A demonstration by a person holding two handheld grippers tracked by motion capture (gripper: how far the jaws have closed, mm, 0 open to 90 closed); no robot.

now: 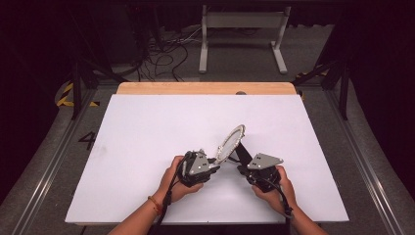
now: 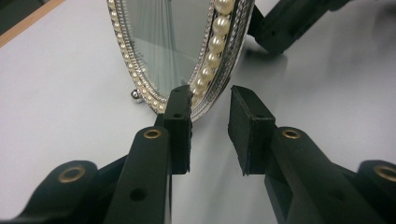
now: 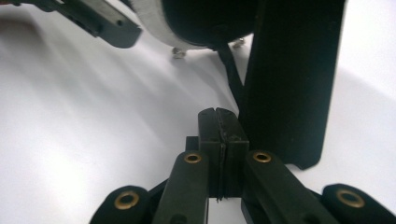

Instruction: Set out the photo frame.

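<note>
Oval pearl-rimmed silver-framed mirror (image 1: 231,142) stands tilted on the white table (image 1: 147,147), propped on its black back stand (image 3: 289,84). Left gripper (image 2: 210,119) jaws parted at the mirror's lower rim, no grip. Right gripper (image 3: 218,135) clenched empty beside the stand. Judgement: mirror up; release, withdrawal left.

A white table top (image 1: 147,147) is seen across the middle of the frame, with a wooden edge strip (image 1: 205,88) along its far side. A grey metal stand (image 1: 242,36) is placed at the upper centre, and tangled cables (image 1: 164,56) are spread on the floor to its left.
</note>
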